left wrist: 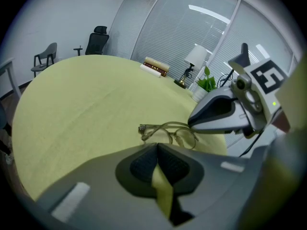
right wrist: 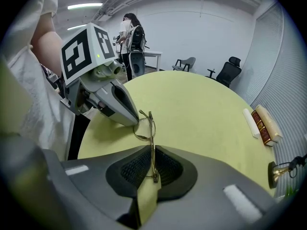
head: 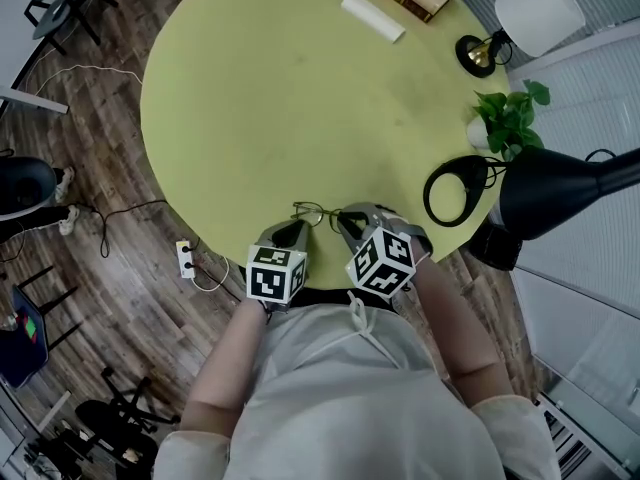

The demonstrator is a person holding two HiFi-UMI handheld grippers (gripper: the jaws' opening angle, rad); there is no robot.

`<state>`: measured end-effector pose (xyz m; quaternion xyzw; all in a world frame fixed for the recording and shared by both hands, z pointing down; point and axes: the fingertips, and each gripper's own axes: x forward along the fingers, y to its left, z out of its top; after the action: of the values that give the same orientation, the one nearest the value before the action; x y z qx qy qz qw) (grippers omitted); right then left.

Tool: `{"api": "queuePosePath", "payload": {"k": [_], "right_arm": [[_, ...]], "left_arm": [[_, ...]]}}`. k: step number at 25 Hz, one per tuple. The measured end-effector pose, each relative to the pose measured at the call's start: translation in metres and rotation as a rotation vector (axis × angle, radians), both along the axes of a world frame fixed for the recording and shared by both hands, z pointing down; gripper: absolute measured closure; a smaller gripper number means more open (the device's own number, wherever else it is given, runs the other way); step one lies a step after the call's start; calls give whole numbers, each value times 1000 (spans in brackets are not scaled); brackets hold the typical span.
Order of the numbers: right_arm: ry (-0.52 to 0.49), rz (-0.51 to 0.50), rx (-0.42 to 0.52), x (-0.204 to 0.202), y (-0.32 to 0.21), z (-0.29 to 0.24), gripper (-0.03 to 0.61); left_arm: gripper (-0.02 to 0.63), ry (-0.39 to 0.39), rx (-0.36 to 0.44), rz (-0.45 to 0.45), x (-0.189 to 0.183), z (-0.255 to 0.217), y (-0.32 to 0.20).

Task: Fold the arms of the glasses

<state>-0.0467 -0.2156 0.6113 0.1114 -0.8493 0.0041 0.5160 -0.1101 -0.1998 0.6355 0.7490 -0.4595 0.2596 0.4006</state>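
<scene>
Glasses (head: 315, 213) at the near edge of the round yellow worktop (head: 300, 88), right tongs (right wrist: 152, 152) pinched onto one thin arm, left tongs (left wrist: 157, 147) closed on nothing, tip just beside the frame.

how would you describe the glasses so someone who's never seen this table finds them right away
Find the round yellow-green table, then look at its near edge, closest to the person's body. The thin gold wire glasses with round lenses are there, with one arm pinched in the right gripper. They are the only wire-thin thing on the table.
</scene>
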Motion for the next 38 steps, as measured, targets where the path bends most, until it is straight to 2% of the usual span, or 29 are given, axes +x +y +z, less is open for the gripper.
{"api": "queuePosePath", "payload": {"k": [8,13,17,21,24,28,34,38], "right_arm": [[-10,8,-29,-2,-1,7,550],[-58,62,-50,-5,-3,4,540],[-111,107,14,0,-6,-10,486],[-282,310,-8,7,-13,-49,489],[-399,466,2,18,-19,-85,538],[-480,575,63,31,-21,-125,578],[-669,737,202,49,-29,-204,578],[-768,826,270,58,-33,-243,580]], "left_arm": [[607,1,-2,-1,-2,0,0],[607,-10,11,-6,-4,-1,0],[607,-14,21,14,-1,-15,3],[607,-58,181,79,-3,-67,-8],[607,-66,315,83,-6,-117,-24],[607,-46,458,47,-10,-182,-42],[607,18,663,37,-11,-275,-57],[607,33,791,43,-8,-317,-62]]}}
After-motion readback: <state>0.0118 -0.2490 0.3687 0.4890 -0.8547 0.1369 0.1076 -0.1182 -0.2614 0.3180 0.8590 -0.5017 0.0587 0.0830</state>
